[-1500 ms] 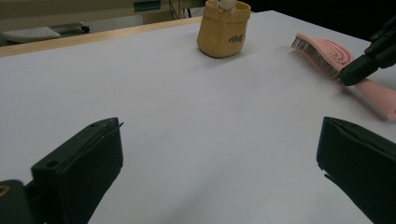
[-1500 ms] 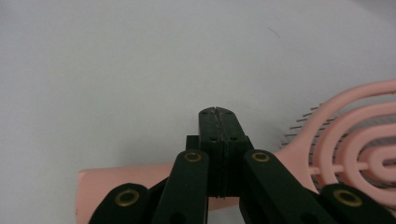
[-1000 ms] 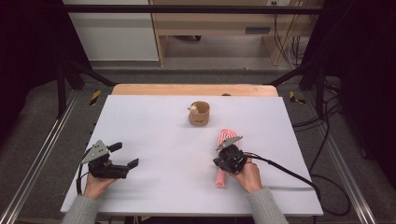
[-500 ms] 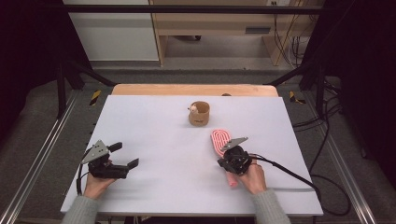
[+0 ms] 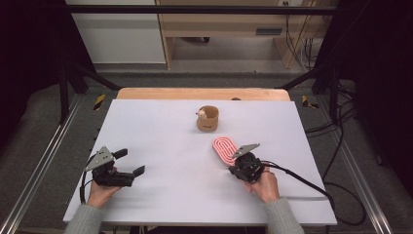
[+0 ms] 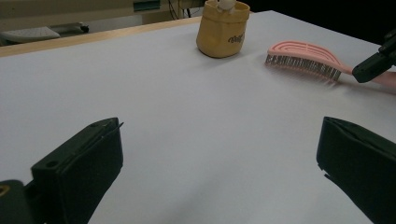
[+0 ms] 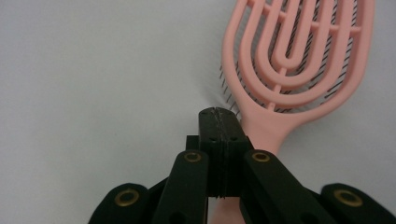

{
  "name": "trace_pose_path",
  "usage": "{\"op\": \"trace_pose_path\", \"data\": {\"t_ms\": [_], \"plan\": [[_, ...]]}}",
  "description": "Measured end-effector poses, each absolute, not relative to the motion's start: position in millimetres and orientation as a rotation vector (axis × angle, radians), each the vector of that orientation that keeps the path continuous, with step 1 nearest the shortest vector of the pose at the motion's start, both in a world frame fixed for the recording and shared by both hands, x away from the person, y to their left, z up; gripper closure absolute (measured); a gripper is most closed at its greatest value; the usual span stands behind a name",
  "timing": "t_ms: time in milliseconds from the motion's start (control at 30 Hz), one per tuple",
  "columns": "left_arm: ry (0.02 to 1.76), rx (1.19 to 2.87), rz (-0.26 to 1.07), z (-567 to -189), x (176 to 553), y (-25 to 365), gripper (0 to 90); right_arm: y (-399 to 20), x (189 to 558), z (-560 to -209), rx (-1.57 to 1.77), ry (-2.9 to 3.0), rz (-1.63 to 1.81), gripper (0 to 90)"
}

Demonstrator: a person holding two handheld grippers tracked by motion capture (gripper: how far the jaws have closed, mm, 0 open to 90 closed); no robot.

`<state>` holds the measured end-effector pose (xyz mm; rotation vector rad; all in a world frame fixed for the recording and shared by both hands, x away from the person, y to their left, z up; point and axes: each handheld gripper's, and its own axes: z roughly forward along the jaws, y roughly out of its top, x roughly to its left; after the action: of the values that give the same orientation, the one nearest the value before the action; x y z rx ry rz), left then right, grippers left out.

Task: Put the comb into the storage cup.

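Note:
A pink hairbrush (image 5: 224, 147) lies bristles down on the white table (image 5: 165, 146), right of the middle, its head pointing up and left. My right gripper (image 5: 234, 165) sits over the brush's handle with its jaws pressed flat together. In the right gripper view the handle (image 7: 266, 130) runs under and beside the shut jaws of the right gripper (image 7: 219, 116), not between them. My left gripper (image 5: 130, 162) rests at the front left, open and holding nothing. In the left gripper view the jaws of the left gripper (image 6: 219, 172) stand wide apart over bare table, and the hairbrush (image 6: 303, 56) lies far off.
A small tan fabric pouch (image 5: 208, 118) with a white thing poking out of it stands at the middle back, also visible as the pouch (image 6: 222, 30) in the left gripper view. A black cable (image 5: 302, 178) trails right from the right gripper. A wooden strip (image 5: 202, 93) edges the far side.
The brush has turned on the table: its head shifted a little left and its handle swung right under the right gripper. The right hand moved slightly right. The left gripper stayed still.

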<state>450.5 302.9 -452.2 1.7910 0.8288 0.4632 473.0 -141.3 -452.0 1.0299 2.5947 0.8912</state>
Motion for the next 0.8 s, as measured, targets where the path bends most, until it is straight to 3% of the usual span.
{"op": "trace_pose_path", "data": {"t_ms": [167, 333, 467, 800], "plan": [[0.831, 1.791, 0.463, -452.2, 450.5, 302.7, 0.3, -142.6, 469.0, -443.8, 0.964, 2.545, 1.034, 77.3], [0.835, 1.788, 0.463, -452.0, 450.5, 303.3, 0.3, -149.6, 464.9, -431.0, 0.963, 2.420, 1.104, 51.7], [0.835, 1.789, 0.462, -452.1, 450.4, 302.9, 0.3, -155.2, 463.8, -422.7, 1.005, 2.365, 1.135, 36.1], [0.837, 1.789, 0.462, -452.1, 450.4, 303.1, 0.3, -165.4, 463.1, -411.6, 1.090, 2.288, 1.139, 14.2]]}}
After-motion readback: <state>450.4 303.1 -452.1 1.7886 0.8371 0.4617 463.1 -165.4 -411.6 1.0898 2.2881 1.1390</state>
